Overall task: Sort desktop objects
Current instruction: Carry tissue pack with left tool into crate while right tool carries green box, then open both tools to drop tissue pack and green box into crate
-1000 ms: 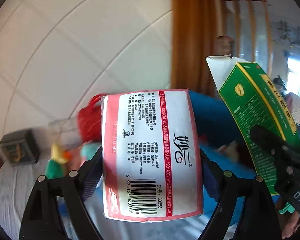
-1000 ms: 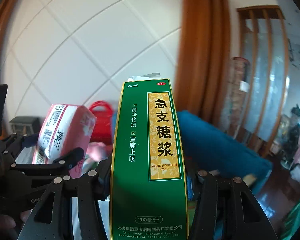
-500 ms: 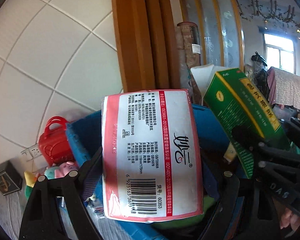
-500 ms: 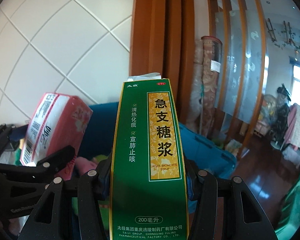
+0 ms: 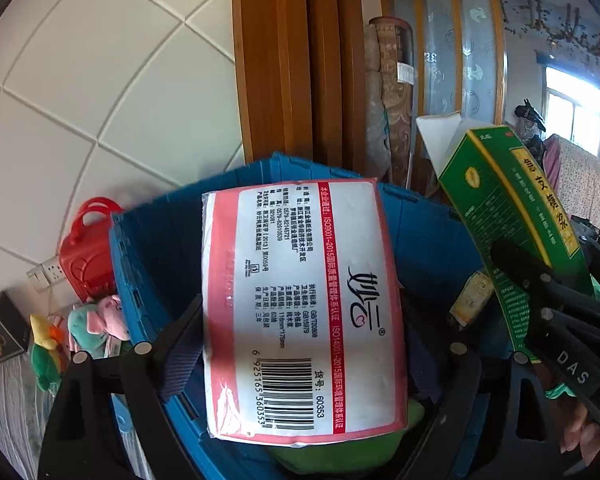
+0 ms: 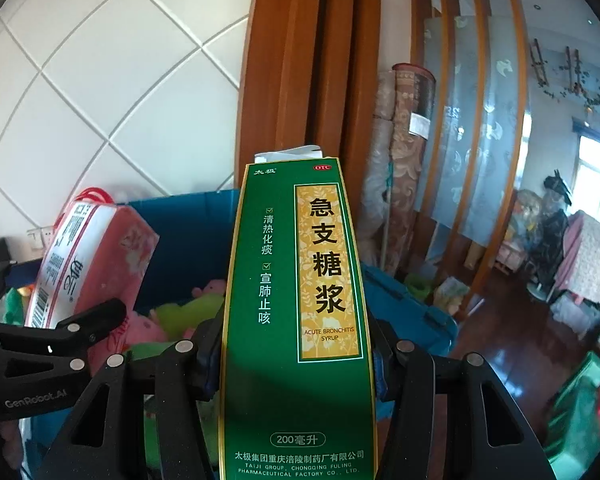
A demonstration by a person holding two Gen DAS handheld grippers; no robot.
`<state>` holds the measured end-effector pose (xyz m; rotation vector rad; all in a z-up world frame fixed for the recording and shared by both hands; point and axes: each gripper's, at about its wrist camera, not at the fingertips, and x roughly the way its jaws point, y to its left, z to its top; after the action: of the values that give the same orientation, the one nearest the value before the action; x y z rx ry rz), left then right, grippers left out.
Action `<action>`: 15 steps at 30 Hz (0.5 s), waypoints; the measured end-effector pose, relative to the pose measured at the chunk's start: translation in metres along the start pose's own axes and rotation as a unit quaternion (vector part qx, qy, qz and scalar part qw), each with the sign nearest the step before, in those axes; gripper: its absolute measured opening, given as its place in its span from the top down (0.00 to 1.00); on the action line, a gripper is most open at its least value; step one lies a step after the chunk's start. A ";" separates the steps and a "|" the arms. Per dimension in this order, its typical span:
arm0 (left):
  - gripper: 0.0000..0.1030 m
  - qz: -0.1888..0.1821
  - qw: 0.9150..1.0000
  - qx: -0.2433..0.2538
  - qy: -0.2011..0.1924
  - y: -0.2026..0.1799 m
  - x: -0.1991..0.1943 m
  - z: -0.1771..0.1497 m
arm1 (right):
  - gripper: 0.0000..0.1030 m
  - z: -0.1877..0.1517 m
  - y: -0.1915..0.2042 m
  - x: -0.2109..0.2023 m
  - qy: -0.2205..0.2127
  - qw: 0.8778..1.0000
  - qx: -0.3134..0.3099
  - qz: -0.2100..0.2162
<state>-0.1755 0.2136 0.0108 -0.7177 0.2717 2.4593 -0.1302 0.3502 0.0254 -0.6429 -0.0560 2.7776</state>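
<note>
Both held packs now hang over blue bin (image 5: 148,264).

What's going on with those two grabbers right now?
Left tool shut on pink-and-white tissue pack. Right tool shut on green syrup carton. Both over blue plastic crate; nothing blocking.

Pink-white tissue pack (image 5: 300,304); green-gold syrup box (image 6: 296,320); blue crate (image 5: 148,264); red bag (image 5: 86,256).

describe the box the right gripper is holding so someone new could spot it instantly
Find the big blue crate against the white tiled wall. Above its near edge, two held items sit side by side; the right gripper holds the tall green carton. Unlike the pink-and-white tissue pack beside it, it has a gold panel reading "Acute Bronchitis Syrup".
</note>
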 end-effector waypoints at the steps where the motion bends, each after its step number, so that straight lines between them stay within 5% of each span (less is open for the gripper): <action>1: 0.14 0.000 1.000 0.001 0.002 -0.003 0.004 0.001 | 0.48 0.000 -0.001 0.002 0.000 1.000 -0.001 -0.003; 3: 0.13 0.000 1.000 0.004 0.008 -0.005 0.007 0.002 | 0.39 0.000 -0.002 0.007 0.005 1.000 -0.007 -0.007; 4: 0.12 -0.001 1.000 0.005 0.008 -0.006 0.007 0.003 | 0.17 0.000 -0.002 0.010 0.008 1.000 -0.008 -0.008; 5: 0.12 -0.001 1.000 0.007 0.007 -0.007 0.006 0.003 | 0.07 -0.001 -0.003 0.012 0.010 1.000 -0.008 -0.012; 7: 0.11 0.004 1.000 0.009 0.001 -0.007 0.005 0.004 | 0.00 -0.001 -0.006 0.013 0.009 0.999 -0.002 -0.032; 15: 0.04 0.016 1.000 0.002 -0.017 0.003 -0.009 0.005 | 0.00 0.001 -0.005 0.005 0.006 1.000 -0.003 -0.015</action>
<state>-0.1727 0.2089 0.0202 -0.6728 0.2770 2.4982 -0.1334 0.3565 0.0243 -0.6555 -0.0718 2.7451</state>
